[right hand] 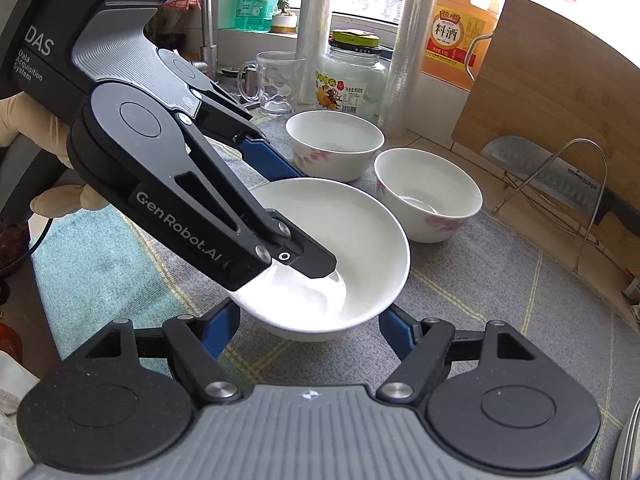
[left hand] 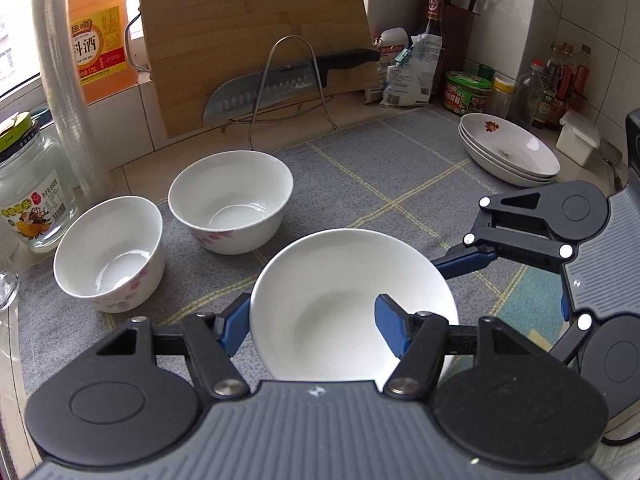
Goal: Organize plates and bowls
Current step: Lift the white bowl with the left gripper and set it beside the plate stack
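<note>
1. Carrying a white bowl (left hand: 332, 300) two-handed above the grey checked mat (left hand: 400, 184), just in front and to the right of the flowered bowls (left hand: 230, 200); lifted clear of the cloth or only skimming it, impossible to say.
2. Clamping the bowl's wall with the left gripper (left hand: 312, 324), closed tight: one blue finger down inside the basin, its partner outside the rim on the side toward the flowered bowls.
3. Bracing the same bowl with the right gripper (right hand: 310, 328), drawn in to its narrowest, hugging the lower sides on the edge away from the flowered bowls and apparently pressing there.
4. Likely heading for the flowered bowls to group like with like, judging by the stack of plates (left hand: 508, 152) already gathered well to the right of them.
5. Doing it well: keep both hands moving together and at one pace, so as not to twist glazed china out of either pinch.
6. Hold the rim level; avoid tightening further on a thin, slippery wall.
7. Approach the flowered bowls from above, not sideways, to spare them a knock toward the glass jar (left hand: 32, 192) just behind and left of them.
8. Set down softly before easing either grip, and free the inside finger straight up, without hooking the rim.
</note>
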`<state>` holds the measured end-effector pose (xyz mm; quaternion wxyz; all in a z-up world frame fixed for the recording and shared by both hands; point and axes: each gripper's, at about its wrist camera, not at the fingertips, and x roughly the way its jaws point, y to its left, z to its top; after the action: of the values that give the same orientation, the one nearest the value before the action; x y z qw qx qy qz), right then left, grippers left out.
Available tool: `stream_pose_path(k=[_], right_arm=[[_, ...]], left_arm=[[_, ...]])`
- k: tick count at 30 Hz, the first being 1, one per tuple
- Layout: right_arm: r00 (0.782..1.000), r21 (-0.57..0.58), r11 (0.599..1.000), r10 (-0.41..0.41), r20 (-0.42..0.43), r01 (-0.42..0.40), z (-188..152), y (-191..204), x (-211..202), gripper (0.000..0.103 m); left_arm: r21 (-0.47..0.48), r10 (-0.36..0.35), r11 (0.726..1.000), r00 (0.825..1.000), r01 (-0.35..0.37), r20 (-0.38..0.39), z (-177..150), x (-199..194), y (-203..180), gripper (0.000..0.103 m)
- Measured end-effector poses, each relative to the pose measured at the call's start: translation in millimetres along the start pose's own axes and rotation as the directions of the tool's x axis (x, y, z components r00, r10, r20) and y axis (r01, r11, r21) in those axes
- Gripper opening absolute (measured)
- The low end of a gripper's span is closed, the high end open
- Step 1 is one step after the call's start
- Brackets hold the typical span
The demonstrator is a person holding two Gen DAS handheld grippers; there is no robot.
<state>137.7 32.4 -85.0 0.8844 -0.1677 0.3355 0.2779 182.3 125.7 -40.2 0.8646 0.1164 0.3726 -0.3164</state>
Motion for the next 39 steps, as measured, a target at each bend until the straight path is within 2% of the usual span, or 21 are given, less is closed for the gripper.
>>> stream_pose_path(k=[19, 29, 39], right_arm=[[0.991, 0.113, 0.985, -0.127, -0.04, 0.13, -47.7, -40.5, -43.8, 0.08], [0.987, 0.148, 0.978, -0.136, -0.083, 0.148, -63.4, -54.1, -44.2, 0.08], [0.987, 0.172, 0.975, -0.126, -0.102, 0.142, -69.1, -61.9, -42.3, 0.08]], left_arm=[[0.108, -0.121, 0.987, 0.993, 0.122, -0.009, 28.9, 37.0, -58.3, 0.065], [0.113, -0.154, 0.981, 0.987, 0.158, -0.039, 31.2, 56.4, -71.9, 0.066], [0.107, -0.158, 0.981, 0.986, 0.162, -0.045, 32.2, 63.4, -74.8, 0.067]])
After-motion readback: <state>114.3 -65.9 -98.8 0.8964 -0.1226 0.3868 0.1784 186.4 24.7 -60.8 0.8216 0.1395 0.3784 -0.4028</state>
